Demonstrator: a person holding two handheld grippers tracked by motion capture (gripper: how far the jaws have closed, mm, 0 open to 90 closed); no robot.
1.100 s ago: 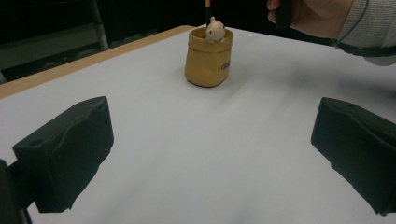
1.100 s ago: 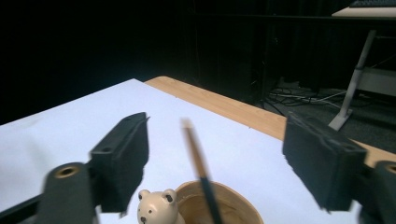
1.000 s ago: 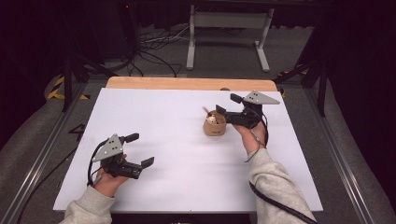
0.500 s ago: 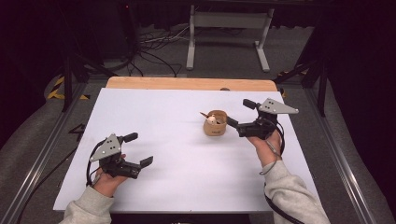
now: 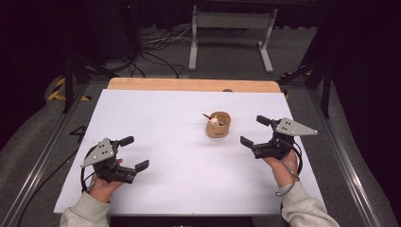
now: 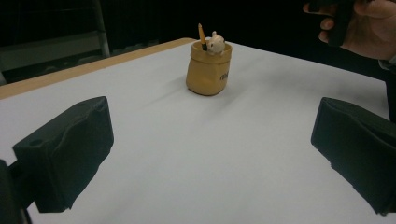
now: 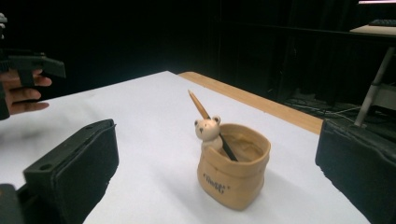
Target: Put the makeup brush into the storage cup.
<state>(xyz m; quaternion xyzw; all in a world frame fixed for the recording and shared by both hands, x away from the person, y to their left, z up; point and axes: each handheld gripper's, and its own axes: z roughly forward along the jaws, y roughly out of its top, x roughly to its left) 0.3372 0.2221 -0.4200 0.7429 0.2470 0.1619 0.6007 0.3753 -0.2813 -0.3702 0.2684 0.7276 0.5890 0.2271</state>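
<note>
- The tan pouch-shaped pot (image 5: pixel 218 126) is soft-looking, with a wrinkled, rolled rim, a bulging lower body and small dark lettering on one side, seen in the right gripper view (image 7: pixel 233 173).
- It stands upright on its base, mouth facing up, on the white worktop (image 5: pixel 179 156), a little right of centre and toward the far half.
- A small cream bear figure (image 7: pixel 208 132) peeks over the pot's rim, its head above the edge.
- A pencil (image 7: pixel 200 105) stands in the pot beside the bear. Its long axis is slanted, the lower end down inside the pot and the upper end leaning out over the rim; in the high view that upper end tilts toward the left and far side.
- The right tool (image 5: pixel 255 131) sits just to the right of the pot, apart from it. Its jaws have just been opening and stand spread wide, with nothing pinched; they point toward the pot.
- The left tool (image 5: pixel 134 152) rests at the near left of the worktop, well apart from the pot, jaws spread and holding nothing.
</note>
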